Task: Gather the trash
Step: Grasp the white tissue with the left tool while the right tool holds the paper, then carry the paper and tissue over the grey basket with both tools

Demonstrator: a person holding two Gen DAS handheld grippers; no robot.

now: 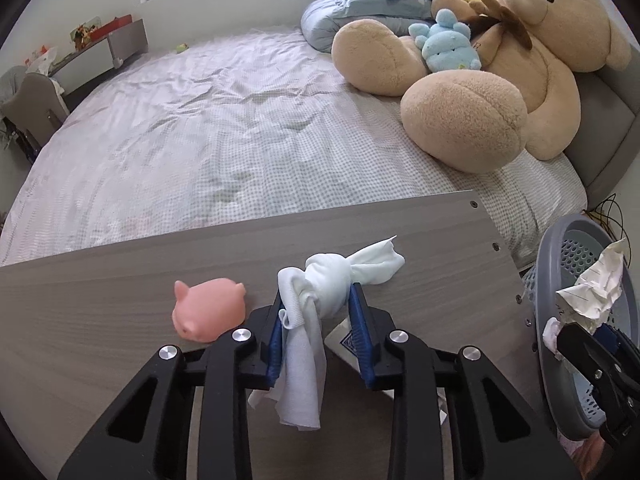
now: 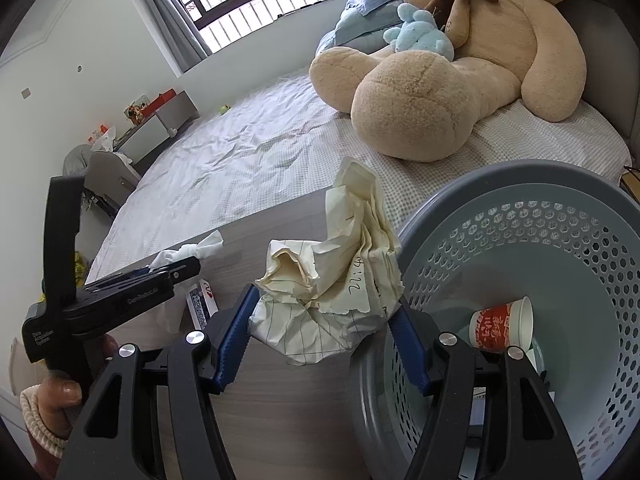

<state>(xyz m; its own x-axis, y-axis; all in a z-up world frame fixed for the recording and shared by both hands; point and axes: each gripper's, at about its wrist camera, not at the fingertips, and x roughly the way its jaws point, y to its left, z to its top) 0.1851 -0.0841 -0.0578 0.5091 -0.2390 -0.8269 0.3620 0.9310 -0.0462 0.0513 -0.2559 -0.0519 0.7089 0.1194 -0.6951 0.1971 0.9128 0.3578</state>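
While our left tongs (image 1: pixel 320 312) pinch a knotted white tissue wad (image 1: pixel 332 280) at the far edge of the grey wood-grain worktop (image 1: pixel 120 300), our right tongs (image 2: pixel 324 332) grip a crumpled ball of lined cream paper (image 2: pixel 336 280) at the worktop's right edge, beside the rim of a grey perforated plastic bin (image 2: pixel 520 176). A red-and-white paper cup (image 2: pixel 504 328) lies inside that bin. A pink rubber pig toy (image 1: pixel 208 310) sits just left of the tissue.
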